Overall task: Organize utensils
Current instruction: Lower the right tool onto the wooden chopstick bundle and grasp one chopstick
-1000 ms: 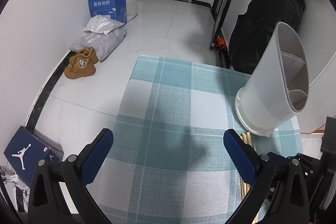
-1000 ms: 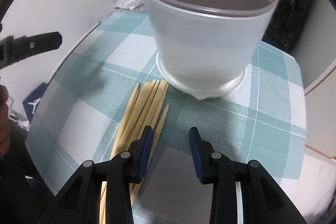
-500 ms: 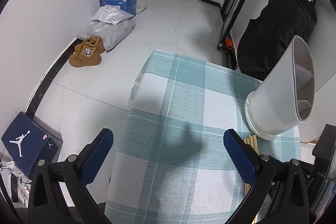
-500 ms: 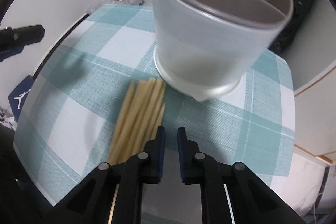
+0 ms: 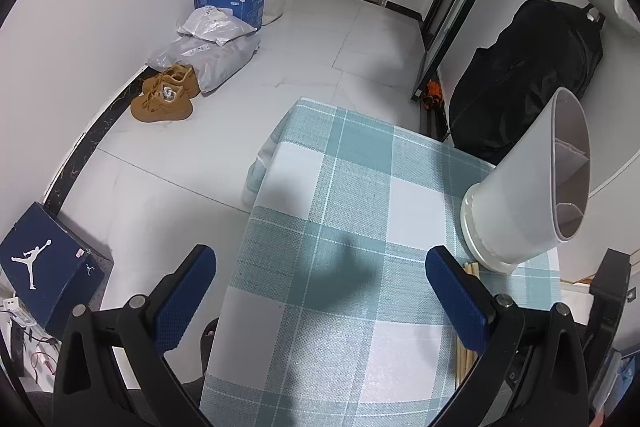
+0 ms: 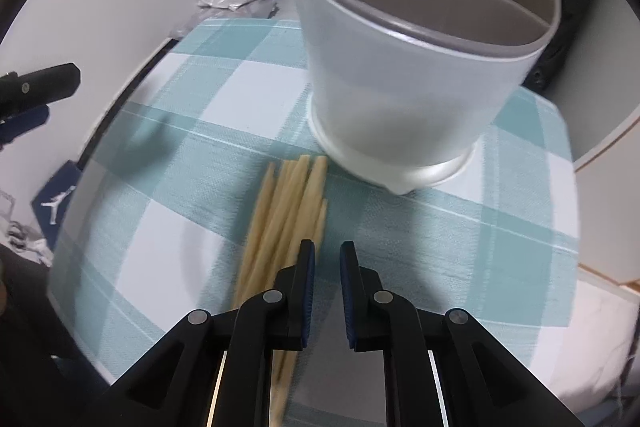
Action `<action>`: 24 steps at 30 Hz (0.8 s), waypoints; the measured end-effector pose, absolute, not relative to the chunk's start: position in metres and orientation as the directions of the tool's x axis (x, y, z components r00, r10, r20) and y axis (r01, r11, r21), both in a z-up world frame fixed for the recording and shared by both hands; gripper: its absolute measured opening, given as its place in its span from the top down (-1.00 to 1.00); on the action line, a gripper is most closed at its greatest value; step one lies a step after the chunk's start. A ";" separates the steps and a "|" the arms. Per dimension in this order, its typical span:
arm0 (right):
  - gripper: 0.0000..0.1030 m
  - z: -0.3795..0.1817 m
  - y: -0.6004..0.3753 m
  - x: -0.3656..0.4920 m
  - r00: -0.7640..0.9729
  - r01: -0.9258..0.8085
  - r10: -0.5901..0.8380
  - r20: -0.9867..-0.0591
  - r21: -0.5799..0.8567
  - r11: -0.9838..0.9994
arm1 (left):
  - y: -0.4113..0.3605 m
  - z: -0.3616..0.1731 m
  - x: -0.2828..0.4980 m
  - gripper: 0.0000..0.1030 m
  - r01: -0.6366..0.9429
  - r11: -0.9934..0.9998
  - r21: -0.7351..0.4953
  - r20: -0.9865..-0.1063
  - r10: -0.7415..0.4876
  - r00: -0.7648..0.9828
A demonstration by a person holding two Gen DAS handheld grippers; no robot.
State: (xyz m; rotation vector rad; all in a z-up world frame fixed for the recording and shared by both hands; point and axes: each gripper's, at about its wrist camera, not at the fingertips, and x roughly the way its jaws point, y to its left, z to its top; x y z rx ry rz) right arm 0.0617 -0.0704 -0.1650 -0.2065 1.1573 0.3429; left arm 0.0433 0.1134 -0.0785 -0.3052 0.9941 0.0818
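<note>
A: Step in hand?
B: Pick-up of the chopsticks point(image 6: 288, 211), not achieved. They lie in a bundle on the checked tablecloth point(image 6: 224, 131), tips just beside the base of the white utensil holder point(image 6: 400, 99).

A: Right gripper?
B: The right gripper point(image 6: 327, 255) hovers over the cloth just right of the bundle. Jaws nearly together and parting slightly, nothing between them. The sticks run past the outside of the left finger, not in the gap.

A: Left gripper?
B: The left gripper point(image 5: 320, 267) has its jaws spread wide, empty, over the cloth's left part, well apart from the sticks.

A: Next move?
B: My guess: widen the right jaws, shift left so the gap straddles one or more sticks, lower, then pinch. After that, lift and tip them into a holder compartment.

A: Counts?
B: One holder, divided inside; I see three compartments, all look empty. Chopsticks: about six tips visible, blurred and overlapping, so the exact number can't be told. Two grippers. One cloth-covered table.

A: Holder upright?
B: Yes, standing on its base near the far right of the cloth.
</note>
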 end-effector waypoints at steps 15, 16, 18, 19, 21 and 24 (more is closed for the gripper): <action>0.75 -0.164 -0.060 0.072 0.352 -0.368 0.083 -0.932 -0.056 0.928 | 0.116 -0.080 0.044 -0.98 -0.215 0.948 -0.233 -0.842 -0.086 0.532; 0.75 -0.164 -0.061 0.072 0.349 -0.364 0.088 -0.933 -0.048 0.930 | 0.116 -0.080 0.044 -0.98 -0.215 0.948 -0.234 -0.843 -0.087 0.531; 0.75 -0.164 -0.059 0.071 0.349 -0.364 0.087 -0.933 -0.049 0.930 | 0.115 -0.079 0.044 -0.98 -0.213 0.949 -0.235 -0.843 -0.090 0.530; 0.75 -0.164 -0.057 0.071 0.353 -0.368 0.079 -0.932 -0.061 0.928 | 0.114 -0.079 0.044 -0.98 -0.210 0.949 -0.234 -0.842 -0.090 0.531; 0.75 -0.164 -0.053 0.068 0.359 -0.382 0.067 -0.931 -0.081 0.920 | 0.113 -0.078 0.044 -0.98 -0.206 0.951 -0.231 -0.842 -0.089 0.532; 0.76 -0.170 -0.042 0.067 0.354 -0.393 0.049 -0.934 -0.101 0.914 | 0.113 -0.079 0.044 -0.98 -0.206 0.952 -0.226 -0.843 -0.086 0.530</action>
